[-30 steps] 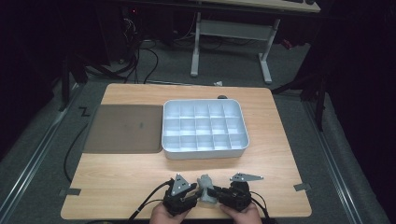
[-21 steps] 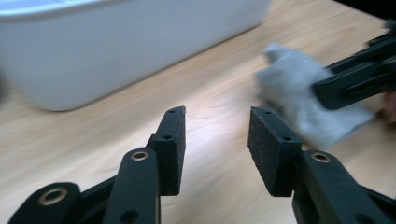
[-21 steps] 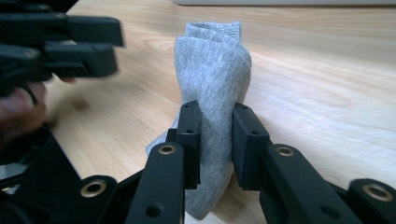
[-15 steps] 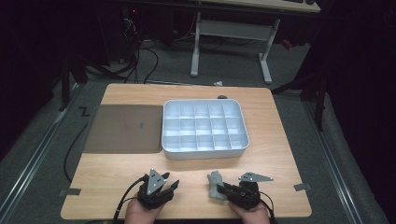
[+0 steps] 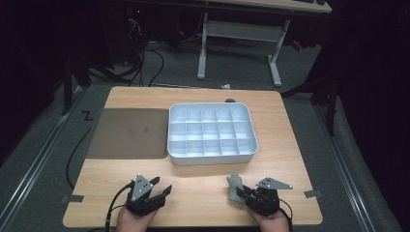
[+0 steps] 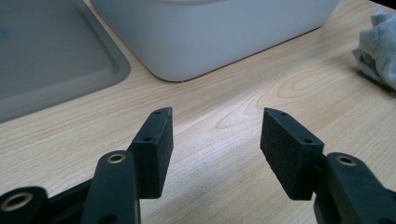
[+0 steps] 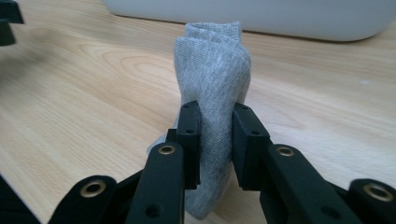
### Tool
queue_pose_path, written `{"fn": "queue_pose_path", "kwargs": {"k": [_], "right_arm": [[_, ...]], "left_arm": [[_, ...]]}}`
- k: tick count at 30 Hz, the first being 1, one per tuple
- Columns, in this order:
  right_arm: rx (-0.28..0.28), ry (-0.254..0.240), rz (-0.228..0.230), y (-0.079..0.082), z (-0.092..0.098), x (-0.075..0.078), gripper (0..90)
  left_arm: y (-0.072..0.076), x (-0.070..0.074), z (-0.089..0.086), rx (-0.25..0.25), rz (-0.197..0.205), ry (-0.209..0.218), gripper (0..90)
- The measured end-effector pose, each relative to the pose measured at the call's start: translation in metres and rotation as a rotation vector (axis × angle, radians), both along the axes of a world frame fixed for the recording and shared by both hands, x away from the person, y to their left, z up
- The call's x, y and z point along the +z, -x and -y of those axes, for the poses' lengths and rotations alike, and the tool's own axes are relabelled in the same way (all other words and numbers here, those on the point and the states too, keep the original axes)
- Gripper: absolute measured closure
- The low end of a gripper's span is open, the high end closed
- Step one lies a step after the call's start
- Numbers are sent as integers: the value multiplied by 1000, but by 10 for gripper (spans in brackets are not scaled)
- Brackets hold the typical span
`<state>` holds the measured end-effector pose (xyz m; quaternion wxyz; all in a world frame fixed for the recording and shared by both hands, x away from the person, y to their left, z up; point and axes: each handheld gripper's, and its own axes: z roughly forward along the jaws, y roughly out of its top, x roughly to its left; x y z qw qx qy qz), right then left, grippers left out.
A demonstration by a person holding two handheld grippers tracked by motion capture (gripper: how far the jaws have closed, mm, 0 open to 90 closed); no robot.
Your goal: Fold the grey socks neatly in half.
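Observation:
A folded grey sock (image 7: 212,70) stands upright between the pads of my right gripper (image 7: 215,122), which is shut on its lower part. In the high view the sock (image 5: 234,185) and right gripper (image 5: 238,194) sit near the table's front edge, right of centre. My left gripper (image 5: 162,184) is at the front left, well apart from the sock. Its jaws have just been opening. In the left gripper view the gripper (image 6: 215,135) stands open over bare wood with nothing between the pads, and the sock (image 6: 380,46) lies off to the upper right.
A white tray (image 5: 211,157) divided into several compartments sits in the middle of the wooden table, its wall close ahead of both grippers (image 6: 210,37) (image 7: 280,18). A dark grey flat mat (image 5: 128,133) lies to its left. Bare wood separates the two hands.
The two grippers were together at the front centre on the sock. The left one has let go, opened and moved left; the right one has shifted slightly right with the sock.

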<state>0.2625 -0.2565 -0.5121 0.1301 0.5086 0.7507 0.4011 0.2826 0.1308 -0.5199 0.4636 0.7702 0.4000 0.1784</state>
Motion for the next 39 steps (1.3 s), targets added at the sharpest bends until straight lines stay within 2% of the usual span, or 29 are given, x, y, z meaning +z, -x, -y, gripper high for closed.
{"fn": "queue_pose_path", "kwargs": {"k": [1, 6, 9, 13, 20, 24, 32, 33, 34, 39], "right_arm": [[0, 0, 0, 0, 0, 0, 758], [-23, 89, -11, -3, 9, 7, 758], [-26, 167, -21, -5, 11, 14, 757], [-33, 238, -40, -7, 10, 19, 757], [-12, 298, -87, -14, 6, 23, 755], [-3, 354, -110, -17, 2, 27, 755], [49, 458, -190, -31, -9, 33, 751], [49, 458, -190, -31, -9, 33, 751], [60, 480, -212, -35, -12, 34, 752], [89, 503, -248, -43, -13, 36, 758]], "left_arm": [[0, 0, 0, 0, 0, 0, 449], [-5, -4, -6, -21, -12, -10, 440], [-5, -5, -8, -32, -6, -16, 432], [-5, -6, -10, -42, -3, -5, 427], [-5, -9, -10, -41, -16, -5, 409], [-4, -7, -11, -36, -7, 9, 406], [-3, -8, -9, -45, -3, 7, 405], [-3, -8, -9, -45, -3, 7, 405], [-3, -8, -8, -49, -2, 7, 405], [-4, -7, -10, -45, 6, 14, 405]]}}
